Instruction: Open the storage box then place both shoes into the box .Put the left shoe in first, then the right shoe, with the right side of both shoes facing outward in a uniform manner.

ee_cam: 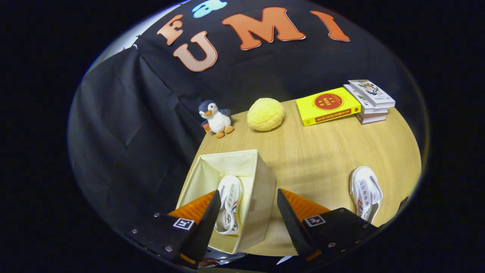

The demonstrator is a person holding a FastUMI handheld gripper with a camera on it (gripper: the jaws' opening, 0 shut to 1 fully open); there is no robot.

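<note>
A cream fabric storage box (261, 182) stands open on the wooden table (322, 151), below and just ahead of my fingers. One white shoe (229, 204) lies on its side inside the box, beside the left finger. A second white shoe (365, 191) rests on the table past the right finger, toe pointing away. My gripper (248, 199) hovers above the box's right wall, open wide, with nothing between its fingers.
At the table's far side sit a plush penguin (216, 118), a round yellow cushion (265, 113), a yellow book (327, 105) and a small stack of books (371, 100). Black cloth hangs behind and to the left of the table.
</note>
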